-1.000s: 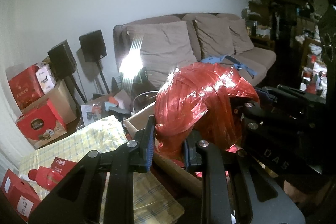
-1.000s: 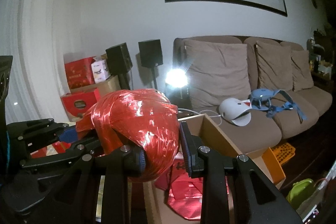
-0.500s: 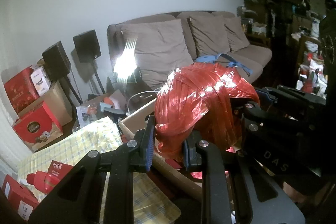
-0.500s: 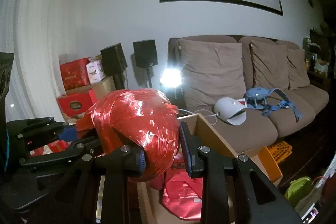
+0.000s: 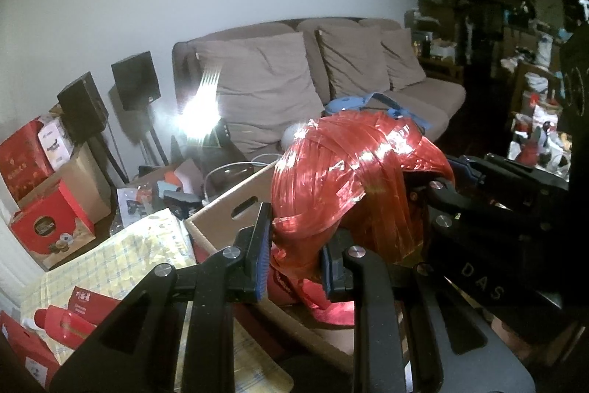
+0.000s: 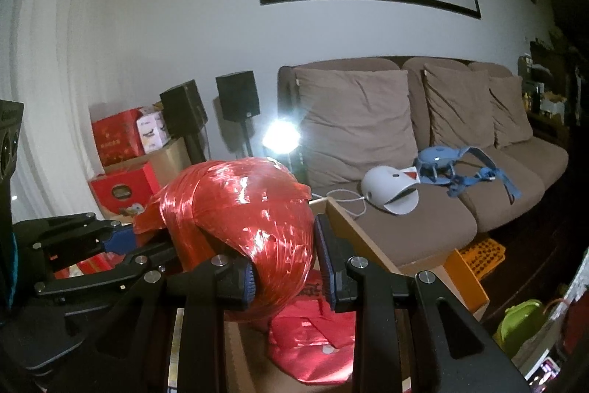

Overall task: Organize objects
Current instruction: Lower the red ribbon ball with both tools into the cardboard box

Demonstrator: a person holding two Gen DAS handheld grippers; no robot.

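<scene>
Since the earlier frames, left view has slid sideways: cardboard box [image 5: 235,205] with its handle slot now shows more fully left of the jaws; red ribbon ball [image 5: 349,168] keeps its place between them.

Left gripper [image 5: 294,256]: jaws closed on a hanging fold of the ball's lower edge, both blue pads pressing it. Right gripper [image 6: 285,267]: jaws clamped on the ball's [image 6: 243,216] near side, pads sunk into the wrap. Ball held up between both tools, above the open box [image 6: 353,227]. Red bag [image 6: 316,348] lies inside the box, below the right jaws. Sofa [image 6: 423,201] beyond, past the fingertips.
</scene>
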